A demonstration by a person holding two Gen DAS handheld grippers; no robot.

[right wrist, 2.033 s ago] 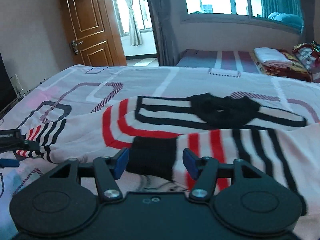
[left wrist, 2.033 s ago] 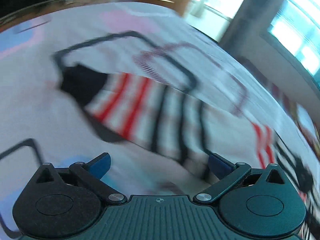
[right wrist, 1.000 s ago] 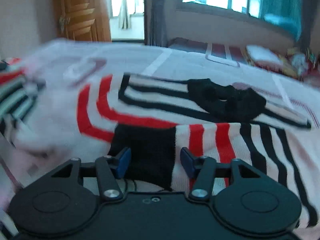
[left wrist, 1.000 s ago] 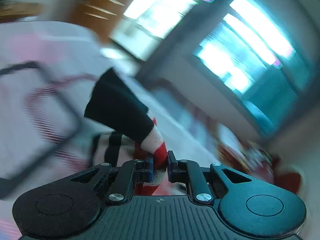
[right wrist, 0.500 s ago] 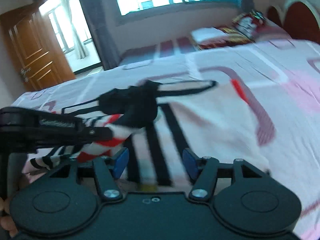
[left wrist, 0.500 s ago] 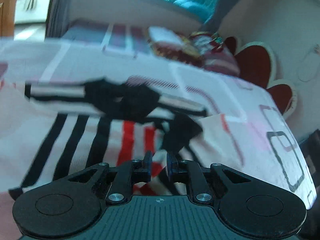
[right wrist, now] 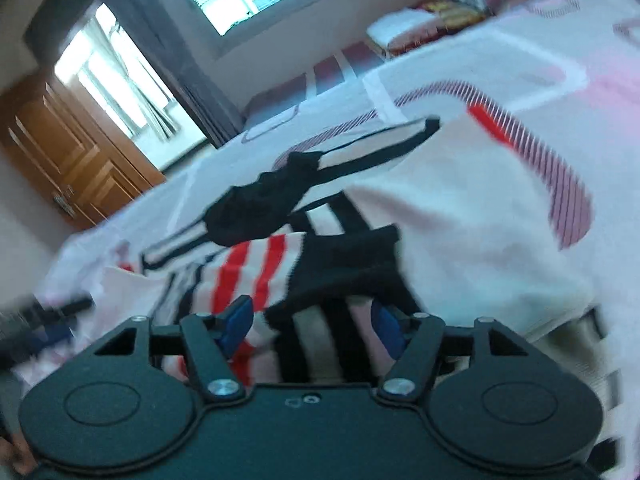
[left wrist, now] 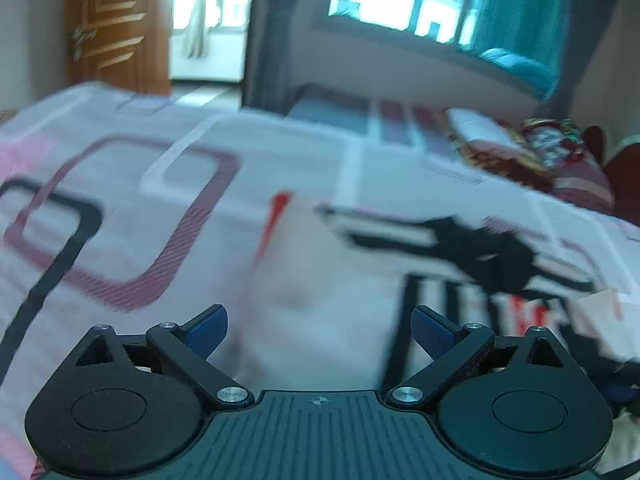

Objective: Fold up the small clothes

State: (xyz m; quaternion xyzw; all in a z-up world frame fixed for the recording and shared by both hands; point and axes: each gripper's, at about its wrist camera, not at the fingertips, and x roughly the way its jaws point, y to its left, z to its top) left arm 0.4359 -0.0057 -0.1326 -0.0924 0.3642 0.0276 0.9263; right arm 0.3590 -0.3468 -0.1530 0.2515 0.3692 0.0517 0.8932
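A white sweater with black and red stripes lies spread on the bed, its black collar to the right. My left gripper hovers over the sweater's pale left part; its jaws are opening wide with nothing between them. In the right wrist view a sleeve with red stripes and a black cuff lies folded across the body, below the collar. My right gripper is tilted low over that cuff. Its jaws are opening, and the striped cloth lies between the pads without being pressed.
The bedspread is white and pink with dark rounded-square outlines. A wooden door stands at the back left, and a window with a dark curtain behind the bed. Folded red bedding lies at the far right.
My left gripper carried the striped sleeve across, let it go on the sweater, opened wide and swung to the left. The right gripper rolled and its jaws widened a little over the cuff.
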